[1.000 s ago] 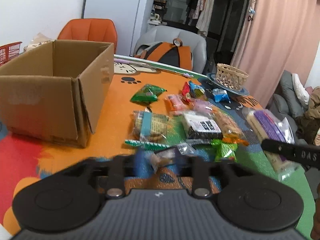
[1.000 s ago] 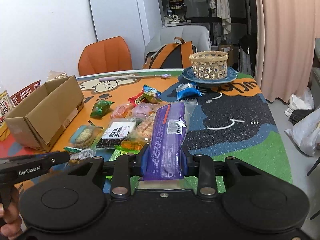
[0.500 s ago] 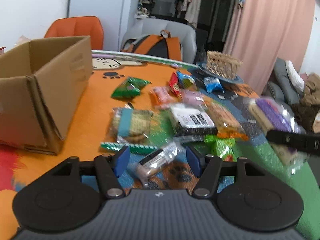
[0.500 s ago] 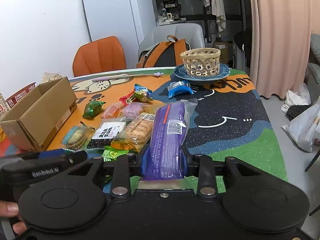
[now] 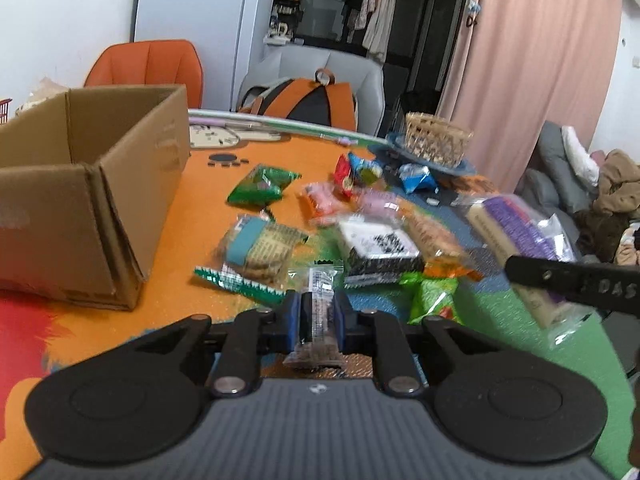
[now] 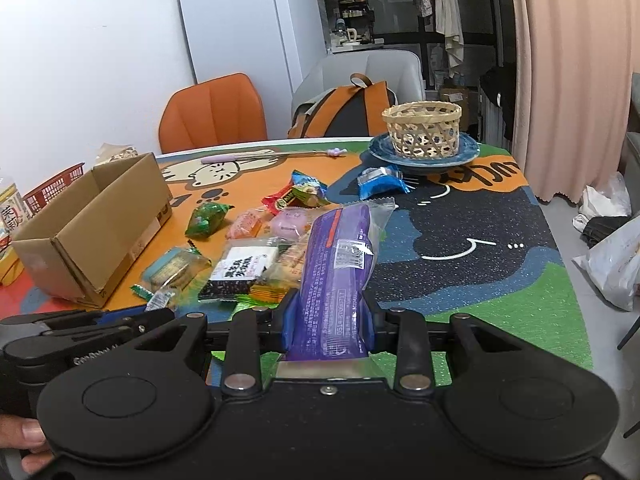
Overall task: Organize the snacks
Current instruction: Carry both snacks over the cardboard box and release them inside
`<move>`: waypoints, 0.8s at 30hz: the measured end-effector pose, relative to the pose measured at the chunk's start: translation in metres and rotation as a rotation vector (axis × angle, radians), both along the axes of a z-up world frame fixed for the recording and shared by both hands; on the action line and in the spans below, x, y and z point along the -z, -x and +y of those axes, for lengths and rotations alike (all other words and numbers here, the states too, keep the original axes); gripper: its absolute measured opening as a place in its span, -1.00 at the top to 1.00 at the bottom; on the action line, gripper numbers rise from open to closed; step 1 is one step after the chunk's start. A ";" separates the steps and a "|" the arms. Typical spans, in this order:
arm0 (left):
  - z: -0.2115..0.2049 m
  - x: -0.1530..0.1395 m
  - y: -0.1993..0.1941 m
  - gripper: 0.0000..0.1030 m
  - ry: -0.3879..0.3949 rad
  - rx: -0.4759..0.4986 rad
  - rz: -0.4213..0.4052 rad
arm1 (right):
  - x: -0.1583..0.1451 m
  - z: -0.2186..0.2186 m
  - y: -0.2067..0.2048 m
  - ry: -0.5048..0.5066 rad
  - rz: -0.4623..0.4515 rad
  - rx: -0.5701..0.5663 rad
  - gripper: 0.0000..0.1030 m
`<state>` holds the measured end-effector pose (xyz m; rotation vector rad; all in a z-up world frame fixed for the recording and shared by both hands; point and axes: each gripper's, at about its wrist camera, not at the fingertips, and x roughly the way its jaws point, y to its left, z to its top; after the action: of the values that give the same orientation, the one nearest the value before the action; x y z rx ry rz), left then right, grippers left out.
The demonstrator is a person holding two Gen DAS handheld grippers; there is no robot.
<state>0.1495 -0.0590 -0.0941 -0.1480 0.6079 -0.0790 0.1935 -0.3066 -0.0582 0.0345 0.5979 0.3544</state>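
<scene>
Snacks lie scattered mid-tabletop (image 6: 500, 240), roughly ten loose packets, near one open cardboard box (image 6: 96, 220). Left gripper (image 5: 318, 314) is clenched on one small clear-wrapped snack bar (image 5: 318, 312); right gripper (image 6: 329, 326) is clamped around one long purple packet (image 6: 340, 264). Among the loose ones: two green packets, one black-and-white packet (image 6: 244, 270), one blue packet (image 6: 380, 182). One wicker basket (image 6: 422, 128) sits on one blue plate (image 6: 468, 152).

The gripper (image 6: 327, 316) hides the purple packet's (image 6: 336, 264) near end; print on the blurred black-and-white pack (image 5: 376, 246) is unreadable.
</scene>
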 end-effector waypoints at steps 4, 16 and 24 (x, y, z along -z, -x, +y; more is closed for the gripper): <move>0.006 -0.013 0.006 0.66 0.015 -0.009 -0.035 | -0.006 0.008 0.001 0.000 -0.015 -0.017 0.37; 0.039 -0.056 0.010 0.66 0.037 -0.056 -0.127 | -0.036 0.052 -0.004 -0.006 -0.071 -0.103 0.37; 0.067 -0.075 0.007 0.66 0.040 -0.096 -0.159 | -0.048 0.084 -0.011 -0.017 -0.091 -0.140 0.38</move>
<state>0.1423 0.0080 -0.0191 -0.2077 0.4398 -0.0100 0.2047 -0.2231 -0.0105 -0.0075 0.5083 0.4940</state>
